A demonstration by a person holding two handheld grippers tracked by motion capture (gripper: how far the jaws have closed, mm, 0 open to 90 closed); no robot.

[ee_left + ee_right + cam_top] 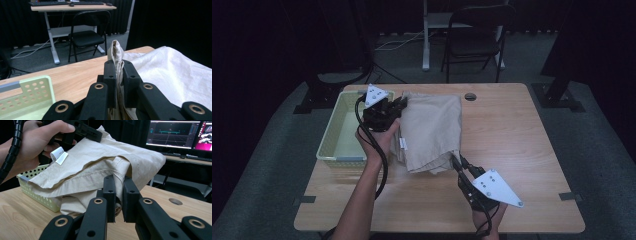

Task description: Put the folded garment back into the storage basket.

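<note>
Beige cloth (432, 131), folded in layers, lay on the desk (522, 145) just beside the green perforated basket (332, 131), with one end lifted between my two grips. My left gripper (398, 104) had its jaws pinching the far edge near the basket, and my right gripper (456, 163) had its jaws pinching a bunched near corner. I judged this the carrying or folding step; the next move likely called for raising both ends evenly and keeping both pinches tight so no layer slipped.

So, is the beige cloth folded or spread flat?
Folded: the beige cloth shows stacked layers and hemmed edges, pinched at opposite corners.
</note>
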